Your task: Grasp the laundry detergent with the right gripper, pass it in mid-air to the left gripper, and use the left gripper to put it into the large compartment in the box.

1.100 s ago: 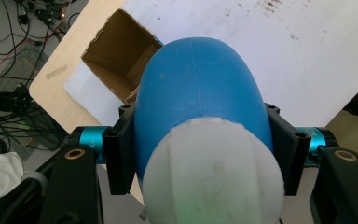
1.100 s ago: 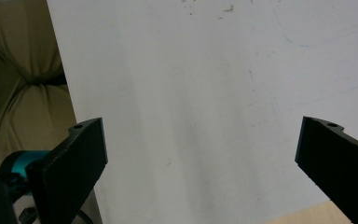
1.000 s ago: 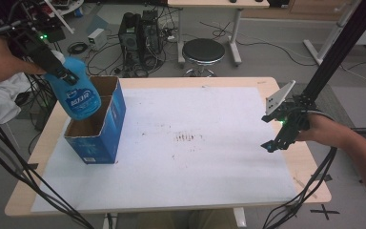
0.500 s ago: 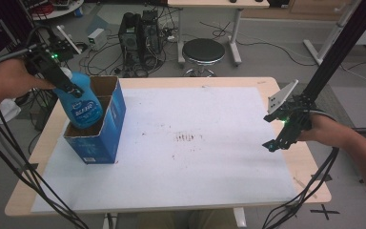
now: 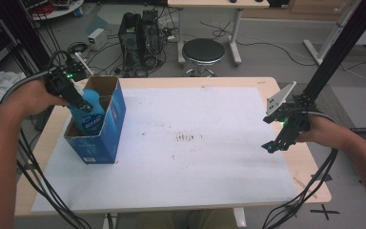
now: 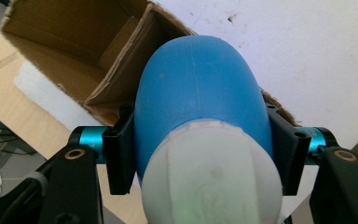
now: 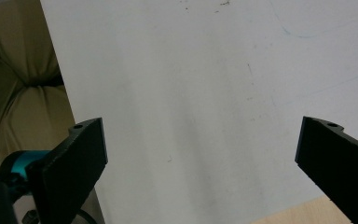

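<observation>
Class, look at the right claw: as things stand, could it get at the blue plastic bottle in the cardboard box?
Probably not. The right claw hangs open at the table's far right, while the blue plastic bottle sits in the blue cardboard box at the left, clamped by the left claw.

Blue bottle (image 5: 89, 116): partly inside the cardboard box (image 5: 106, 138)
Left gripper (image 5: 71, 95): clamped on the bottle's top, over the box
Right gripper (image 5: 282, 131): far right of the box, holding nothing
</observation>
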Demonstrator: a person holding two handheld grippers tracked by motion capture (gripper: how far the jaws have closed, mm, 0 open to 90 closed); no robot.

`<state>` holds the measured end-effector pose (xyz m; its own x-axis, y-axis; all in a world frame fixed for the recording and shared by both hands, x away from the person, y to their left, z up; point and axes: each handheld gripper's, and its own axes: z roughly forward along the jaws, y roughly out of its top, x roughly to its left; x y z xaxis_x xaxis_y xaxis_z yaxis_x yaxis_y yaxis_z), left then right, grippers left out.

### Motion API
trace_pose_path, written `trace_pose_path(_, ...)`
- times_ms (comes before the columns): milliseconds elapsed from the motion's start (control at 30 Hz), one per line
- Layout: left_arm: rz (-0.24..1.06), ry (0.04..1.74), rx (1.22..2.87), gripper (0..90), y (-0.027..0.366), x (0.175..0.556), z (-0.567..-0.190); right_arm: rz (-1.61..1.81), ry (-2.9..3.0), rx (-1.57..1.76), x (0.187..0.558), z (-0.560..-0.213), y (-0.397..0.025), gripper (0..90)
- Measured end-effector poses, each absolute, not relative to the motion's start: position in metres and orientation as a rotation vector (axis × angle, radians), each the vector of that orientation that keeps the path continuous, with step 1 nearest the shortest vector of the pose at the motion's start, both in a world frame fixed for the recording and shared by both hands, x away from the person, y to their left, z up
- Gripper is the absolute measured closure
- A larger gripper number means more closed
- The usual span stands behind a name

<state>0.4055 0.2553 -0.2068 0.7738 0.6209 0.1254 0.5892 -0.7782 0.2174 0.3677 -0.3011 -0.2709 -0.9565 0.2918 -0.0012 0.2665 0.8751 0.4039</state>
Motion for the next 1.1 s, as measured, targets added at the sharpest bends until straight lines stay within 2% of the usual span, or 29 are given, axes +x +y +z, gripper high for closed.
trace_pose_path(400, 0.258, 0.954, 2.814, 37.5, 0.253, 0.412, -0.246, 0.626, 2.984, 0.468, 0.366, -0.275, -0.303, 1.1)
trace_pose_path(833, 0.220, 0.914, 2.888, 37.4, 0.256, 0.416, -0.267, 0.629, 2.988, 0.461, 0.365, -0.278, -0.300, 1.1)
trace_pose_path(967, 0.214, 0.943, 2.877, 37.4, 0.256, 0.415, -0.274, 0.626, 2.992, 0.456, 0.365, -0.278, -0.299, 1.1)
trace_pose_path(1000, 0.228, 0.987, 2.822, 37.4, 0.256, 0.414, -0.278, 0.626, 2.991, 0.451, 0.365, -0.278, -0.299, 1.1)
trace_pose_path(1033, 0.213, 0.935, 2.875, 37.4, 0.259, 0.416, -0.275, 0.626, 2.988, 0.457, 0.365, -0.278, -0.299, 1.1)
trace_pose_path(1100, 0.217, 0.973, 2.833, 37.3, 0.259, 0.415, -0.277, 0.621, 2.984, 0.463, 0.365, -0.278, -0.299, 1.1)
